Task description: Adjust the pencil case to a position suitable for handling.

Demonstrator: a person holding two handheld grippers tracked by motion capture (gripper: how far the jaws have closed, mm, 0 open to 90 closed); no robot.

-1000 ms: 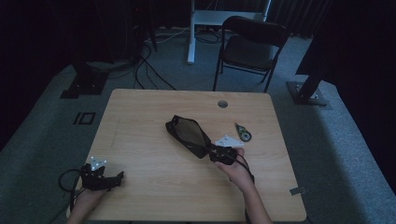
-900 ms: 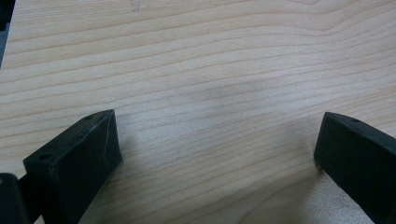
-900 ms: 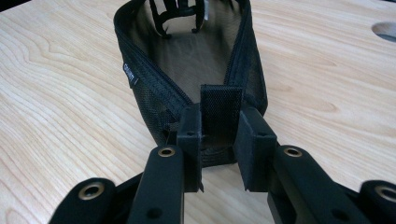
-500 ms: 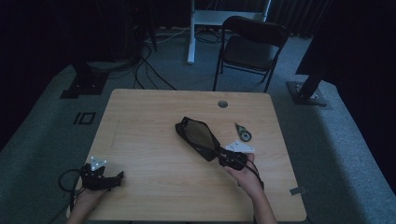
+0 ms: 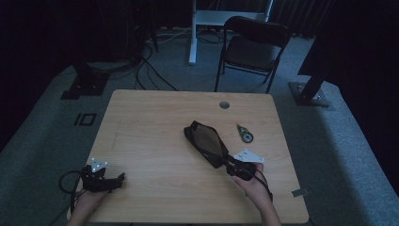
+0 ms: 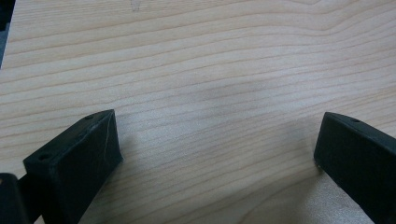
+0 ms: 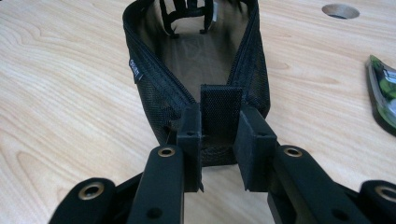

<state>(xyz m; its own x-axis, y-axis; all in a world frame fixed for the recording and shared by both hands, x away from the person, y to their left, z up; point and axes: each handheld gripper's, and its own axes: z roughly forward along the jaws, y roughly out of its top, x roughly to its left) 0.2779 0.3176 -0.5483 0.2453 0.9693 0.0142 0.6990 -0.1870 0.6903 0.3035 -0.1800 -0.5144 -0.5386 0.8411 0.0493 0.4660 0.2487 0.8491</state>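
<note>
A: Where is the pouch?

B: The black mesh pouch (image 5: 207,142) lies on the wooden worktop (image 5: 155,122), a little right of the middle, its length slanting from far left to near right. In the right gripper view its zip is undone and the mouth gapes, with dark items at the far end that I cannot make out.

A: And the right tongs?

B: The right tongs (image 7: 218,137) are clenched on the pouch's fabric tab (image 7: 220,114) at its near end; both pads press on it. In the high view the right hand (image 5: 250,181) sits at the near right of the worktop, just behind the pouch.

A: The left tongs?

B: The left tongs (image 6: 215,154) are released, the jaws wide apart over bare wood. The left hand (image 5: 89,200) holds them at the near left corner, well apart from the pouch.

A: Anything else there?

B: A small green and black packet (image 5: 244,133) lies just right of the pouch, and a round hole (image 5: 224,105) sits near the far edge.
</note>
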